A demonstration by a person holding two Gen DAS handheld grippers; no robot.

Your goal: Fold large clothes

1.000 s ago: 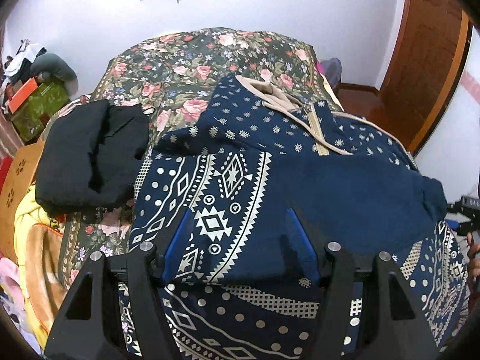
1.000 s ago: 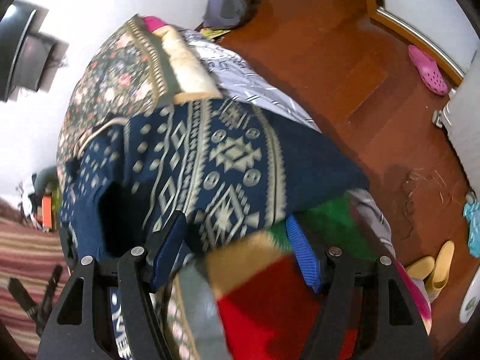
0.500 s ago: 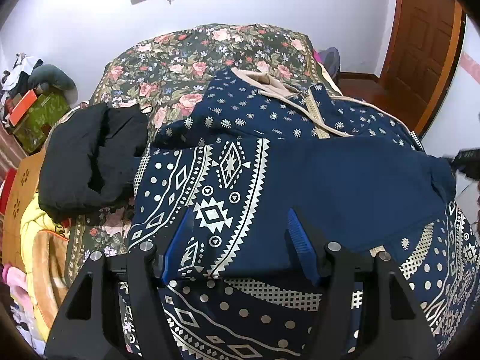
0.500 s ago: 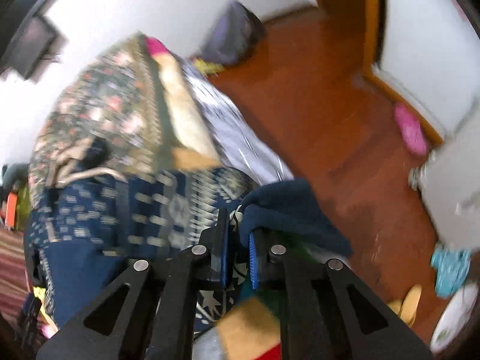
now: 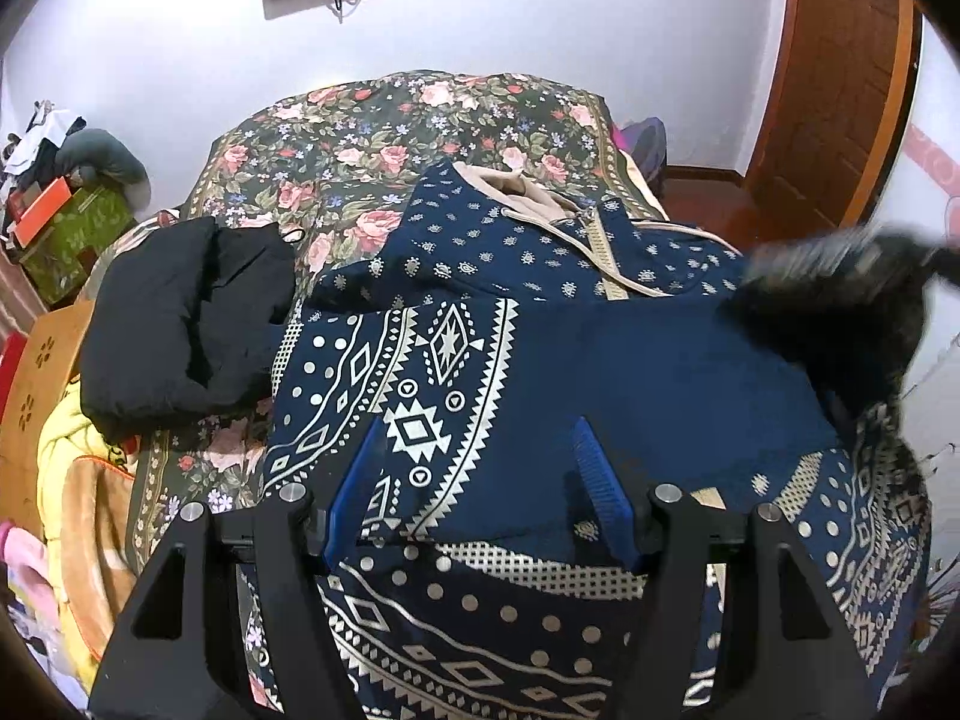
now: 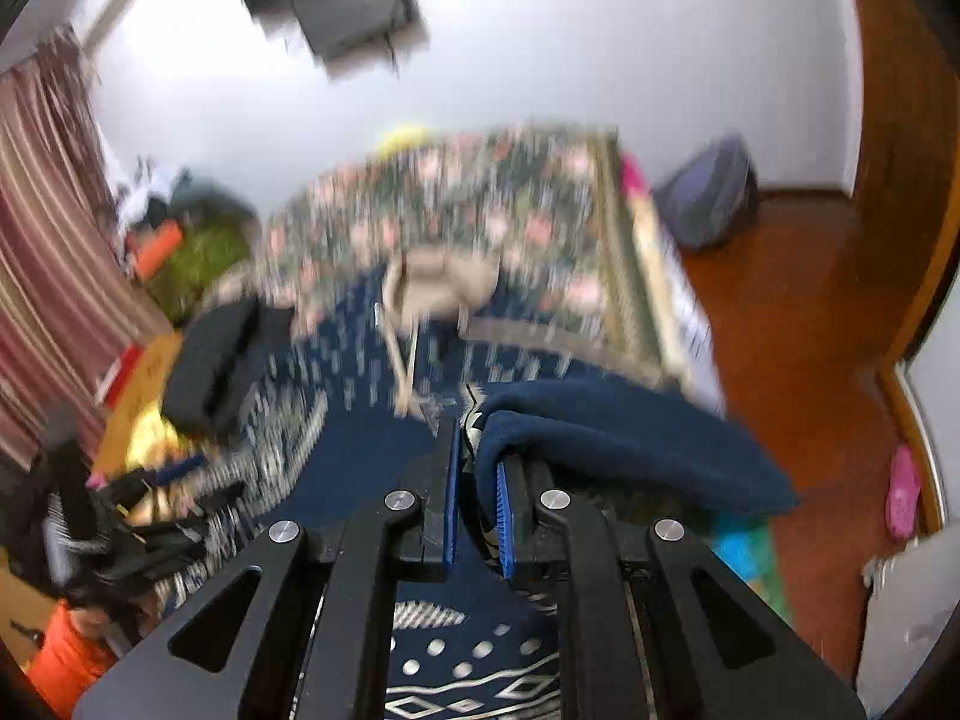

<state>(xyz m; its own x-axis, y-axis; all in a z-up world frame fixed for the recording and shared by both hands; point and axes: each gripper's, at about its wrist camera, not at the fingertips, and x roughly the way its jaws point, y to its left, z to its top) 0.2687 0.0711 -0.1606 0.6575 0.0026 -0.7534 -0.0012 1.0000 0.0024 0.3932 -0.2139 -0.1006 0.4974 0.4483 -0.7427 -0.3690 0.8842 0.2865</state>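
Note:
A navy hoodie (image 5: 600,360) with white geometric print and a beige hood lining lies spread on the floral bedspread (image 5: 372,138). My left gripper (image 5: 477,468) hovers just over its near part, jaws open, nothing between the blue pads. My right gripper (image 6: 477,456) is shut on a folded edge of the hoodie (image 6: 630,450) and holds it lifted, with plain navy fabric draping over to the right. The right wrist view is motion-blurred. In the left wrist view the right gripper (image 5: 840,264) shows as a dark blur above the hoodie's right side.
A folded black garment (image 5: 180,324) lies on the bed to the left of the hoodie. Yellow and orange blankets (image 5: 72,480) are piled at the bed's left edge. A wooden floor (image 6: 810,330), a grey bag (image 6: 708,204) and a pink slipper (image 6: 903,498) are to the right.
The right gripper closed on the hoodie's right edge, rolled, and rose with the fabric. It now appears blurred at the right of the left wrist view. The left gripper stayed put.

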